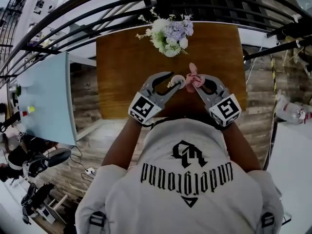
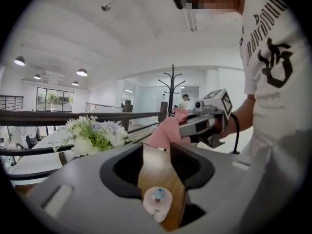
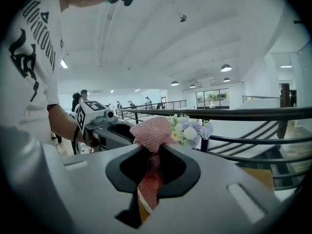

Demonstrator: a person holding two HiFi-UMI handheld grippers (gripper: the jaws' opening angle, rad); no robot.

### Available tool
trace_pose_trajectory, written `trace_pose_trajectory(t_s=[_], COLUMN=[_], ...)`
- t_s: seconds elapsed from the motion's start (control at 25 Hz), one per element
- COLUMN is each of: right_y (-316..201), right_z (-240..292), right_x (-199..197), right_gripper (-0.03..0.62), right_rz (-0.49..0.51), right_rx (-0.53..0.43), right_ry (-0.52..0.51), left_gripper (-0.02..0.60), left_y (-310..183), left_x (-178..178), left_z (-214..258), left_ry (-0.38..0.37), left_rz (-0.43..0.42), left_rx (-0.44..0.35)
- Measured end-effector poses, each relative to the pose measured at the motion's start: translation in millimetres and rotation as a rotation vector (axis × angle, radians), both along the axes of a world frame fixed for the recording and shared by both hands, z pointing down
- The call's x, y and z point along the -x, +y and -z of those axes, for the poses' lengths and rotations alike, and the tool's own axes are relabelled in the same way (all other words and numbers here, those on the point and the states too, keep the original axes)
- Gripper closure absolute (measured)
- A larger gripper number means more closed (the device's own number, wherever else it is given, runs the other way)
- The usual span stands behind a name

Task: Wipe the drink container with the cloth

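Note:
A small pale pink drink container (image 2: 157, 203) with a blue cap sits low between the jaws of my left gripper (image 2: 157, 152). The jaws stand apart and the wooden table shows through the gap, so the pads are off the container. My right gripper (image 3: 153, 152) is shut on a pink mesh cloth (image 3: 151, 130), which bunches up above its jaws and hangs down between them. In the head view the two grippers meet tip to tip over the near middle of the table, left gripper (image 1: 174, 82) beside the cloth (image 1: 193, 72).
A bouquet of white and lilac flowers (image 1: 169, 33) stands at the far edge of the brown wooden table (image 1: 126, 67). A black railing (image 1: 97, 4) runs behind it. A light blue table (image 1: 46, 96) stands to the left, with gear on the floor below it.

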State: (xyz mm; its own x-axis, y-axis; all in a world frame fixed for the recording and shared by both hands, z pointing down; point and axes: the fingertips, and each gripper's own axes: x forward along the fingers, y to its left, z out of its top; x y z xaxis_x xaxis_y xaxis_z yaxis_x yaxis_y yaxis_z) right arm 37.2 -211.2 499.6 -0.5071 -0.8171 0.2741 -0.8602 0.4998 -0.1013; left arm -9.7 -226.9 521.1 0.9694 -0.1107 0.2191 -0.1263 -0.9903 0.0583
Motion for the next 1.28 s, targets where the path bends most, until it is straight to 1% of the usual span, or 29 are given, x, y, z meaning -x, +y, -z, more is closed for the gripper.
trace_pose_trajectory(t_s=[0.24, 0.28, 0.48, 0.56, 0.68, 0.8, 0.96, 1.04, 1.12, 1.28], right_y=[-15, -17, -20, -20, -20, -21, -22, -23, -23, -20], right_z=[-26, -30, -53, -65, -80, -90, -102, -106, -109, -113], right_x=[-12, -13, -21, -25, -31, -32, -34, -34, -34, -32], right_gripper=[0.559, 0.559, 0.559, 0.559, 0.56, 0.559, 0.559, 0.559, 0.56, 0.559], right_rz=[-0.02, -0.02, -0.03, -0.043, -0.056, -0.062, -0.062, -0.059, -0.058, -0.05], right_rx=[0.05, 0.059, 0.11, 0.13, 0.159, 0.183, 0.201, 0.204, 0.209, 0.221], right_ry=[-0.007, -0.009, -0.016, -0.018, -0.022, -0.029, -0.031, -0.032, -0.033, -0.034], left_gripper=[0.269, 0.259, 0.158, 0.147, 0.143, 0.143, 0.144, 0.144, 0.144, 0.147], left_y=[5, 6, 12, 12, 9, 8, 14, 18, 20, 15], left_x=[-7, -8, -14, -15, -11, -12, -20, -23, -25, -28], left_z=[-46, -53, -94, -117, -150, -174, -197, -207, -214, -215], left_ry=[-0.09, -0.097, -0.103, -0.137, -0.2, -0.232, -0.26, -0.275, -0.277, -0.256], left_rz=[-0.101, -0.116, -0.174, -0.182, -0.17, -0.17, -0.195, -0.213, -0.213, -0.177], left_rx=[-0.016, -0.016, 0.026, 0.018, 0.009, -0.001, -0.055, -0.068, -0.062, -0.042])
